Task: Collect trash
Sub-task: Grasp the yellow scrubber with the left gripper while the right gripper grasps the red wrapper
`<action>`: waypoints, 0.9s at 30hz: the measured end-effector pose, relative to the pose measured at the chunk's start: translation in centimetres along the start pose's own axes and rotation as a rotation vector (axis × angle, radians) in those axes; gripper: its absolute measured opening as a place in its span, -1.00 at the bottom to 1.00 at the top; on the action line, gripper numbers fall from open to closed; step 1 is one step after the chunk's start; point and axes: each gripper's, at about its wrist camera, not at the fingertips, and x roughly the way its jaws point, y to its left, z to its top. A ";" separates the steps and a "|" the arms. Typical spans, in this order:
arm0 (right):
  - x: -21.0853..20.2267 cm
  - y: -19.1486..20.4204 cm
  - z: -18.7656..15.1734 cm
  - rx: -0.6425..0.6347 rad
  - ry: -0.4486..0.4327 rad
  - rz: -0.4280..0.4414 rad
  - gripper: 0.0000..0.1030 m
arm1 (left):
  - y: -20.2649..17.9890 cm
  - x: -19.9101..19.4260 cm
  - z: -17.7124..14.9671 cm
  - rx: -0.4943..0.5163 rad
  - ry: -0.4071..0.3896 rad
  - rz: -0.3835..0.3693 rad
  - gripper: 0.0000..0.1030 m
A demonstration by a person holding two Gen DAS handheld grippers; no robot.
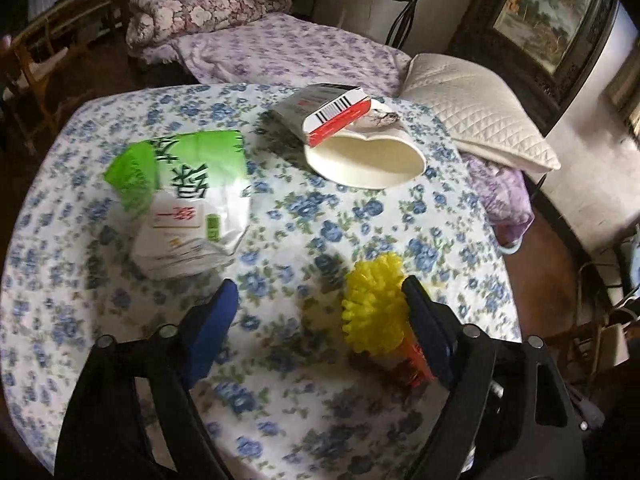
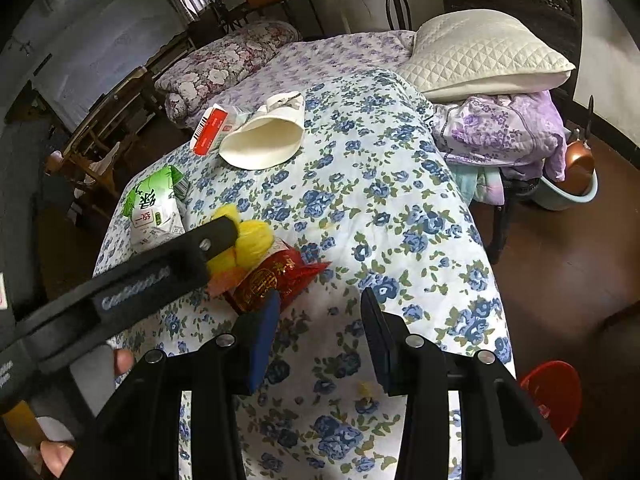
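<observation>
Nearest the left wrist camera, the left gripper (image 1: 316, 300) is seen with its blue-padded fingers apart, tilted down over the blue-flowered quilt (image 1: 280, 216). A knobbly yellow plastic piece (image 1: 370, 308) lies just inside the right-hand finger, on top of a crumpled red and orange foil wrapper (image 1: 416, 364); whether the pad touches it cannot be told, and nothing is pressed from the other side. The fingers appear to be set astride this bundle so that it can be pinched as one piece of trash.

In the right wrist view, the right gripper (image 2: 320, 320) is held with its fingers part-way apart and nothing between them, just beside the red wrapper (image 2: 276, 280), probably kept clear while the left one works.

Further off, a green and white plastic packet (image 1: 188, 200) lies flat to the left. Beyond it, a squashed white paper cup (image 1: 368, 160) lies on its side with a red and white carton (image 1: 340, 118) resting against it.

Open quilt is left between the pieces, so room for approach is judged ample. The quilt's right edge drops to brown floor, where a red tub (image 2: 556, 392) stands. A white quilted pillow (image 2: 480, 52) lies at the far end.
</observation>
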 end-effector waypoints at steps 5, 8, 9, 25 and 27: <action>0.2 0.0 0.0 -0.004 0.004 0.001 -0.19 | 0.3 -0.6 0.2 -0.020 -0.017 -0.069 -0.67; 0.2 0.6 0.0 -0.025 -0.002 0.010 -0.19 | 1.6 -1.8 0.1 -0.058 -0.043 -0.072 -0.72; 0.2 0.8 0.0 -0.032 -0.003 0.013 -0.19 | 2.2 -2.5 0.2 -0.075 -0.052 -0.076 -0.73; 4.5 4.9 3.1 -0.066 0.018 0.110 -0.15 | 8.5 -11.4 -2.0 -0.224 -0.148 -0.117 -0.73; 5.2 5.4 3.9 -0.060 0.016 0.120 -0.15 | 8.6 -11.5 -1.9 -0.222 -0.148 -0.121 -0.73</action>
